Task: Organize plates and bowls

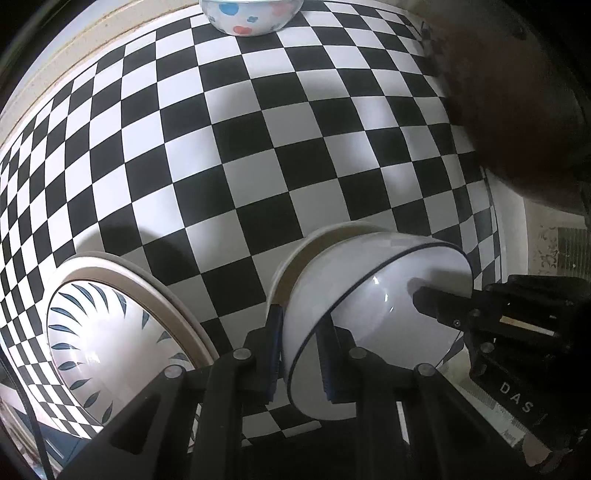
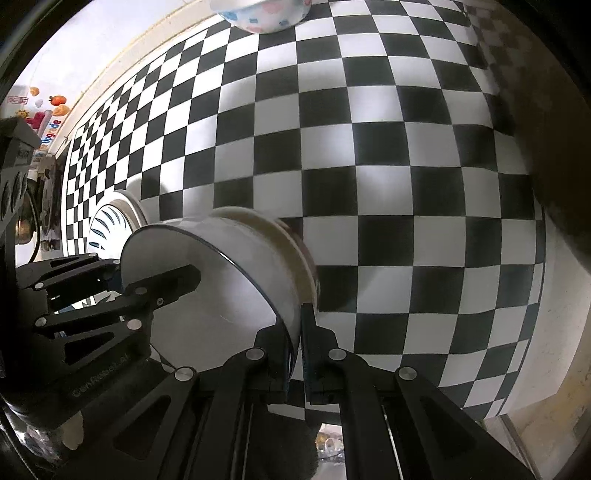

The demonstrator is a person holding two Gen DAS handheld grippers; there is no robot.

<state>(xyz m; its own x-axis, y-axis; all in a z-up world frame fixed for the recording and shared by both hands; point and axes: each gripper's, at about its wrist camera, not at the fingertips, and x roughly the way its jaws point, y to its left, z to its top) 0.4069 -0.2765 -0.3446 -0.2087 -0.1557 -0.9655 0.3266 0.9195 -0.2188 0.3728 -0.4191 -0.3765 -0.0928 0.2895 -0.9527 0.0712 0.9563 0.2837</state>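
1. Left wrist view: the left gripper [image 1: 300, 354] is clamped on the rim of a white bowl with a thin dark rim line [image 1: 373, 317], one finger outside the wall and one inside. The bowl is tipped, its opening turned toward the right, and it sits near the camera over the checkered cloth [image 1: 258, 155].
2. In the same view the right gripper [image 1: 428, 299] reaches in from the right, a finger lying inside the bowl's opening.
3. To the near left lies a plate with blue leaf marks [image 1: 103, 343], resting on a beige plate's rim, just beside the bowl but apart from it.
4. At the far edge stands a bowl with blue and red spots [image 1: 251, 16], well apart from the rest.
5. Right wrist view: the right gripper [image 2: 295, 347] pinches the white bowl's [image 2: 218, 291] rim with its jaws nearly together, wall between them.
6. The left gripper [image 2: 184, 275] enters from the left, a finger across the bowl's inside.
7. The leaf plate [image 2: 107, 229] shows behind the bowl on the left; the spotted bowl [image 2: 264, 14] sits far off on the cloth [image 2: 369, 147].
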